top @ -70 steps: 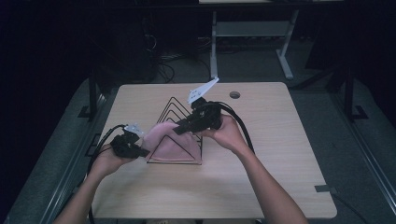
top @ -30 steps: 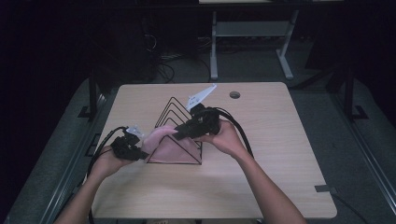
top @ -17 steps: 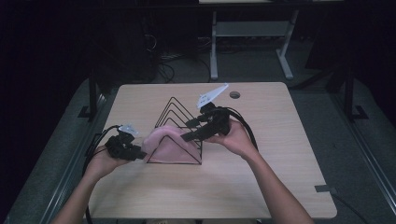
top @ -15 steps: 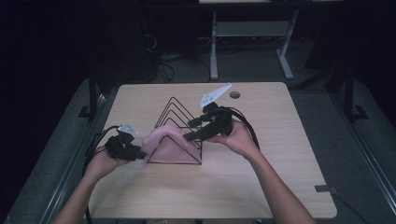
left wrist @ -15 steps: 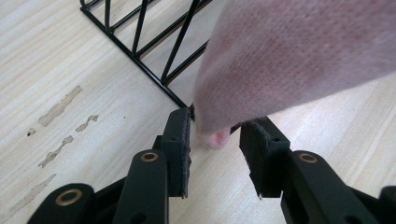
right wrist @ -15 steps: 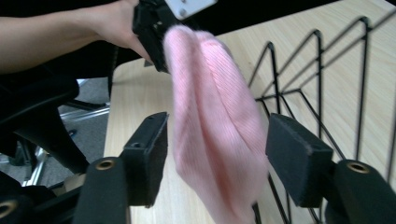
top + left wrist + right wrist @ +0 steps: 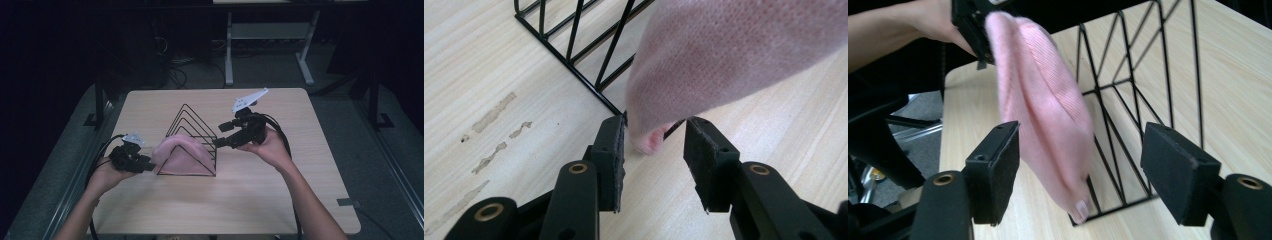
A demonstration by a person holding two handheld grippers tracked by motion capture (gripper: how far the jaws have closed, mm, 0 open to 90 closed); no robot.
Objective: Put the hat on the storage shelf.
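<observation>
The pink knit cloth (image 7: 181, 152) sits draped over the front wires of the black wire rack (image 7: 192, 131), centre-left of the high view, long axis running left-right across the frame. Left gripper (image 7: 145, 165) is the nearer one: in the left gripper view a low tip of the cloth (image 7: 651, 141) hangs right between its pads (image 7: 613, 150), jaws apart and not pressing (they've just been opening, cloth btwn them but let go). Right gripper (image 7: 220, 135) is just right of the rack, jaws wide, also just opened; in the right gripper view the cloth (image 7: 1048, 110) lies straight ahead beyond the pads, nothing gripped. Any re-grab favours the left, w/ cloth directly ahead.
</observation>
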